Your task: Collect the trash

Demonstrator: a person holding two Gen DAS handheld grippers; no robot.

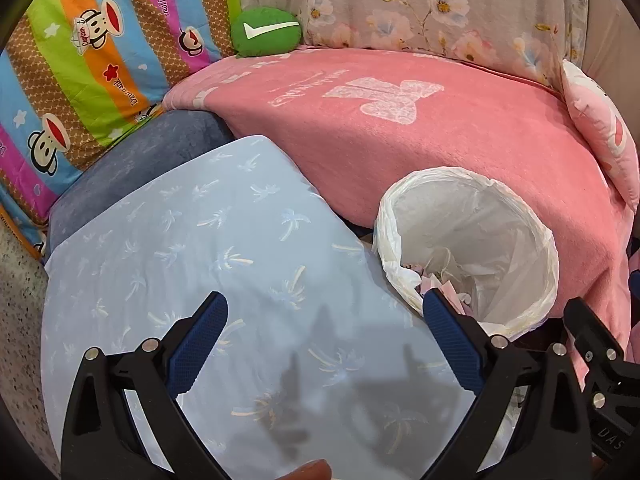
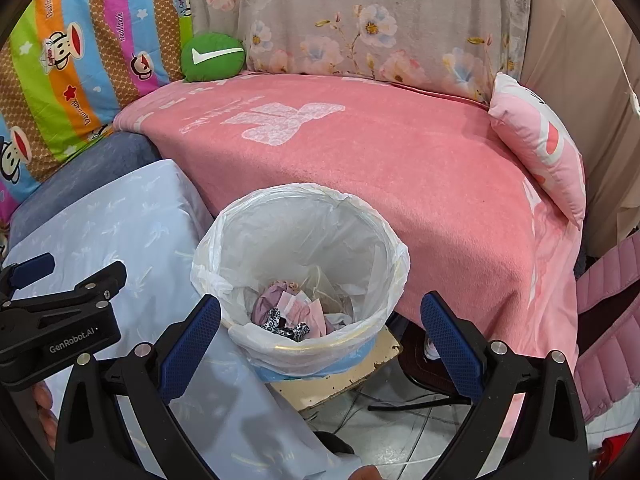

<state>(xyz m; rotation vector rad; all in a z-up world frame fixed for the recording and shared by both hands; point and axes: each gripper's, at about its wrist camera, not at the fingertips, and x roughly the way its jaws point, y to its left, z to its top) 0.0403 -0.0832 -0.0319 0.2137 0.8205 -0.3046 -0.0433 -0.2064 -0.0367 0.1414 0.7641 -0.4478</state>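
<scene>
Both tools released and holding nothing: right tool [image 2: 320,320] straddles near rim of lined bin [image 2: 394,256], scraps [image 2: 288,312] at its bottom just beyond; left tool [image 1: 326,320] over blue pillow [image 1: 192,240], pink blanket [image 2: 400,160] behind.

Bin's [image 2: 300,344] base hidden (by liner [image 2: 224,240]).

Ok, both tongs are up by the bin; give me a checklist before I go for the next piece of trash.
1. Right tongs open and empty: ok.
2. Left tongs open and empty: ok.
3. Bin upright, liner over its rim: ok.
4. Room left in the bin; trash only at the bottom: ok.
5. Next trash located on the pink blanket or blue sheet: not ok, none visible.
6. Floor under the bed: cannot tell.
</scene>
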